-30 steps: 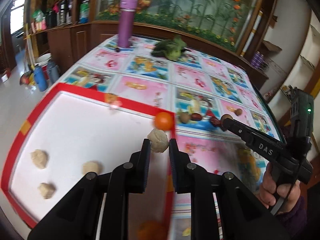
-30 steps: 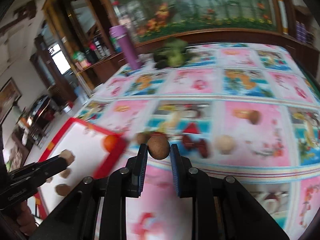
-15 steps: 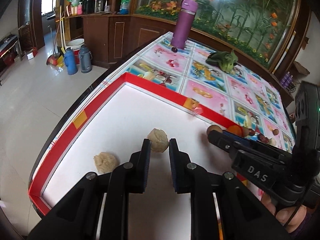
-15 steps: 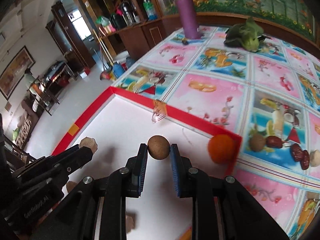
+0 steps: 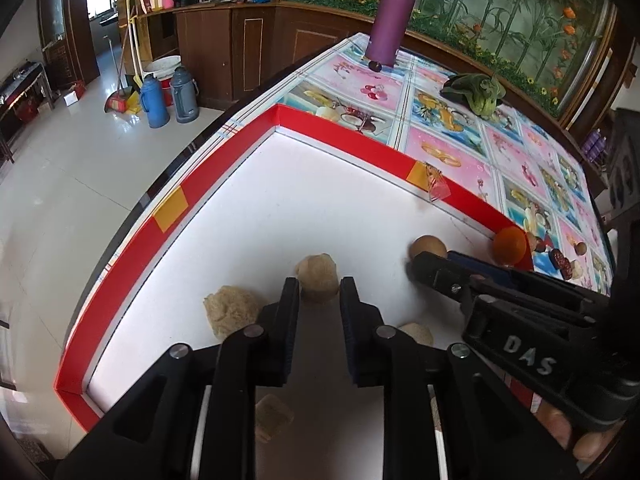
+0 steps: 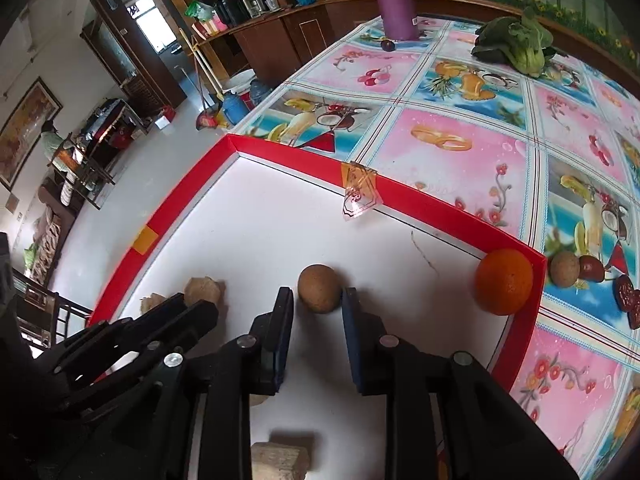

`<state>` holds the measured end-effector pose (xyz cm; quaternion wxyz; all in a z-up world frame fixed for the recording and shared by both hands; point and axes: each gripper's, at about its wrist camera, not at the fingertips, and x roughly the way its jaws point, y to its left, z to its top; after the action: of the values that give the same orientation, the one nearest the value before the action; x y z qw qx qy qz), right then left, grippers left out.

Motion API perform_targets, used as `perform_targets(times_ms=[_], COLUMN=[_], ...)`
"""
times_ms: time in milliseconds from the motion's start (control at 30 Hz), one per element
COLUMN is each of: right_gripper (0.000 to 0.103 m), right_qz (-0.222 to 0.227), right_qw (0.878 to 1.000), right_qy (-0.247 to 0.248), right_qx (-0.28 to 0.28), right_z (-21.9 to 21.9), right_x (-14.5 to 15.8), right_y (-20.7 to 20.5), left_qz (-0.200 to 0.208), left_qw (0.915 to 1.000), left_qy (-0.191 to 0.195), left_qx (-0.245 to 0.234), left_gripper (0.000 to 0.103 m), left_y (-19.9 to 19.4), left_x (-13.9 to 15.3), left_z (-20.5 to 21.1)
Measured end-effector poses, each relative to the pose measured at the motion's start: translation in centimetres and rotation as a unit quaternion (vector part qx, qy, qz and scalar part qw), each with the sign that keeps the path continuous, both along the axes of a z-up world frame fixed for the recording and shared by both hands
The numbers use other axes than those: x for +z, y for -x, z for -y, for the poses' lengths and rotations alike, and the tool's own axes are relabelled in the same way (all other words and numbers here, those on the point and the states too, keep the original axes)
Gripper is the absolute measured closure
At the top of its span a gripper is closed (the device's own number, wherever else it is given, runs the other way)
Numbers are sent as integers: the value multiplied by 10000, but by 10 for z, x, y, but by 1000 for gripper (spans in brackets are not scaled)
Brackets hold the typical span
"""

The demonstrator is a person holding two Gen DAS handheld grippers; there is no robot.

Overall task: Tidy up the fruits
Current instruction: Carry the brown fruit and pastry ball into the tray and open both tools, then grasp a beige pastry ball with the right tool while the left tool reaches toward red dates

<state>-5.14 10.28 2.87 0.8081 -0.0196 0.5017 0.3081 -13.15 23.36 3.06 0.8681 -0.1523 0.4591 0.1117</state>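
A white tray with a red rim (image 5: 172, 210) (image 6: 516, 336) lies at the table's left end. My left gripper (image 5: 319, 292) is shut on a pale rough lump (image 5: 318, 282), low over the tray near other pale lumps (image 5: 230, 314) (image 5: 416, 334) (image 5: 274, 416). My right gripper (image 6: 318, 298) is shut on a brown round fruit (image 6: 320, 288), seen too in the left wrist view as the brown fruit (image 5: 428, 245). It hovers just above the tray floor to the right of the left gripper (image 6: 196, 304). An orange (image 6: 504, 282) (image 5: 510, 246) rests in the tray's right corner.
Loose brown and dark red fruits (image 6: 564, 268) lie on the patterned tablecloth just outside the tray's right rim. A purple flask (image 5: 394, 12) and a green vegetable (image 5: 478, 94) stand at the far end. Peeling tape (image 6: 358, 196) hangs on the far rim. The table edge and floor are to the left.
Both grippers have carried their fruits leftward from the tray's right corner and lower over the white tray. The left one now sits among the pale lumps.
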Motion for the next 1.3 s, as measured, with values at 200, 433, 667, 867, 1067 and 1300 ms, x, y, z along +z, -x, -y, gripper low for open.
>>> perform_targets(times_ms=[200, 433, 667, 867, 1067, 1300], right_gripper=[70, 69, 69, 69, 69, 69], right_qz=[288, 544, 518, 469, 281, 441], right_qw=[9979, 9918, 9794, 9639, 9505, 9498], right_qy=[-579, -897, -998, -1234, -1474, -1597], right_qx=[-52, -731, -1676, -2312, -2721, -2653], right_z=[34, 116, 207, 268, 302, 304], right_x=[22, 38, 32, 19, -5, -1], right_y=[3, -12, -35, -45, -50, -49], left_qz=[244, 715, 677, 472, 196, 237], left_qw=[9989, 9956, 9924, 9812, 9696, 9722], left_qy=[-373, -538, -536, -151, 28, 72], left_qx=[167, -262, -874, -1865, -2441, -2330], left_gripper=[45, 39, 39, 39, 39, 39], left_y=[10, 8, -6, -6, -7, -21], left_x=[19, 45, 46, 35, 16, 8], left_z=[9, 44, 89, 149, 190, 186])
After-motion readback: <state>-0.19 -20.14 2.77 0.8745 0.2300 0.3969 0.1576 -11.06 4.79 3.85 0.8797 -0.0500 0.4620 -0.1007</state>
